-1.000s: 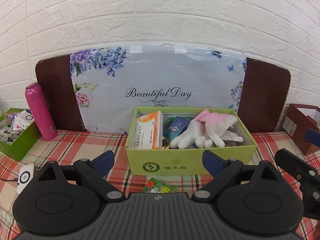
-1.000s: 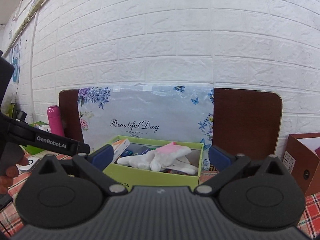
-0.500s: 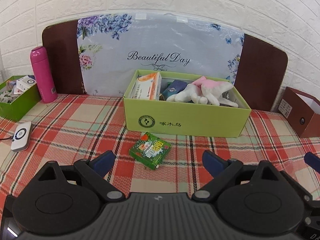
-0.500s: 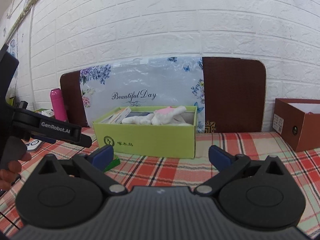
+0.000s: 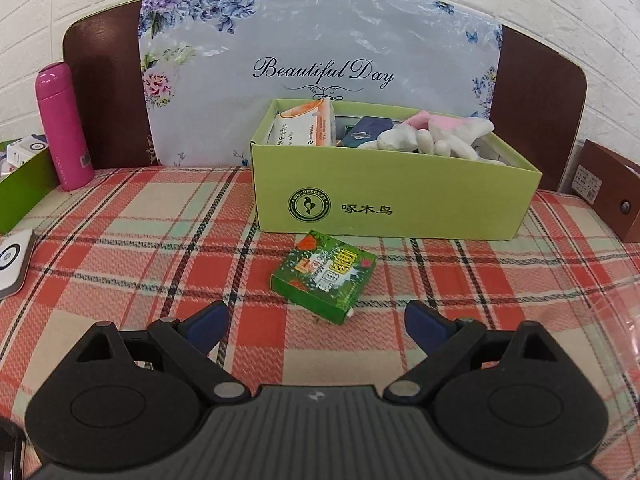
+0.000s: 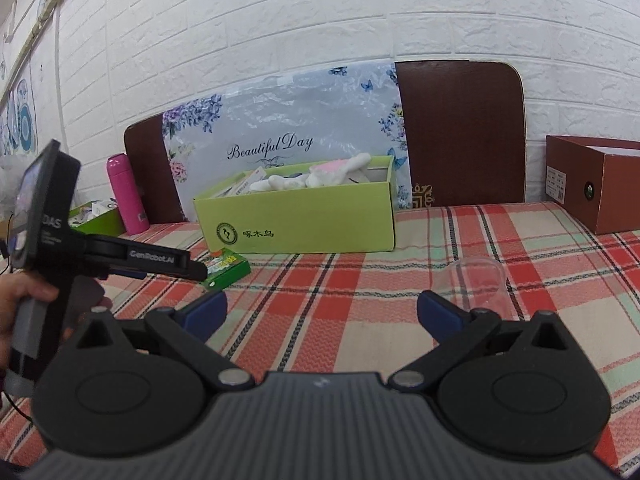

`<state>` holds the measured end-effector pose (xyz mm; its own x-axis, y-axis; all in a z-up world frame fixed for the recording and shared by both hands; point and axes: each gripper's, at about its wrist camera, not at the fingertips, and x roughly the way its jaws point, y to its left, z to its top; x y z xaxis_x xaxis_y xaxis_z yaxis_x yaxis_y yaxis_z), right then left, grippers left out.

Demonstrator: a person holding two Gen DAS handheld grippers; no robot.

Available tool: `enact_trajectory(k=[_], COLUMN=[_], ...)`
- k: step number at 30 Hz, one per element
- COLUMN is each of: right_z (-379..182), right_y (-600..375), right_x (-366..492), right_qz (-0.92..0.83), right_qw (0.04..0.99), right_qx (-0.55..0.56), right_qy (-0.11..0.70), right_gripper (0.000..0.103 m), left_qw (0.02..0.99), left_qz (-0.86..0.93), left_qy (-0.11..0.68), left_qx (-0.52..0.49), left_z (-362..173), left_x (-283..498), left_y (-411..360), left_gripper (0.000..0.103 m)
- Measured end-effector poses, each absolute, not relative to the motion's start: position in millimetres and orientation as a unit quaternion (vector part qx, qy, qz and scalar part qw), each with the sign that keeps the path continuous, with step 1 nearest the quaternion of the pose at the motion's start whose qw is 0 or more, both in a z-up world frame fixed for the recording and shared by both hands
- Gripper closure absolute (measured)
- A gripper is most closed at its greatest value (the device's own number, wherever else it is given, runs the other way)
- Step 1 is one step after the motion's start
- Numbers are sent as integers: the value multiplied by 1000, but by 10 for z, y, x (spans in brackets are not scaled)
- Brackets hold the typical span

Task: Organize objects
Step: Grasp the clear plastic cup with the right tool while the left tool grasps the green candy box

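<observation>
A: Left wrist view sits lower and nearer the desk than a second ago, when the green carton filled the middle; now the small green packet lies in full sight.

B: Where is that packet?

A: Flat on the plaid cloth, just before the carton's front wall and apart from it, ahead of the left tool, whose blue fingers stand wide apart with nothing between them.

B: How does it look?

A: A flat box, corner toward the camera, printed with red, white and yellow marks.

B: And the right tool?

A: Spread too, and empty. A clear plastic cup now stands just beyond its right finger. White gloves lie in the carton.
</observation>
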<state>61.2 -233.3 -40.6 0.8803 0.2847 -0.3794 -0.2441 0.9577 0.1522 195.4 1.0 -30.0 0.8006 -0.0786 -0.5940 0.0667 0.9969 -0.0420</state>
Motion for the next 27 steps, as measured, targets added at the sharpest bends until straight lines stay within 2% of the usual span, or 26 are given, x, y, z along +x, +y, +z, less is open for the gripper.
enact_trajectory(k=[10, 13, 20, 27], right_z=[-419, -421, -543, -748], right_y=[-2423, -2498, -2808, -2967], right_x=[542, 536, 786, 1141], right_qz=[121, 114, 69, 46], right_qw=[969, 970, 971, 960], right_qx=[50, 45, -7, -31], right_qy=[211, 210, 228, 273], right_gripper=[0, 0, 0, 16], left_qw=[937, 933, 929, 927], left_qz=[-78, -99, -98, -67], left_qy=[334, 345, 358, 368], left_qx=[71, 26, 8, 19], left_z=[-561, -577, -538, -574], left_x=[2585, 2620, 2167, 1728], left_y=[-180, -83, -75, -283], left_gripper=[6, 31, 32, 32])
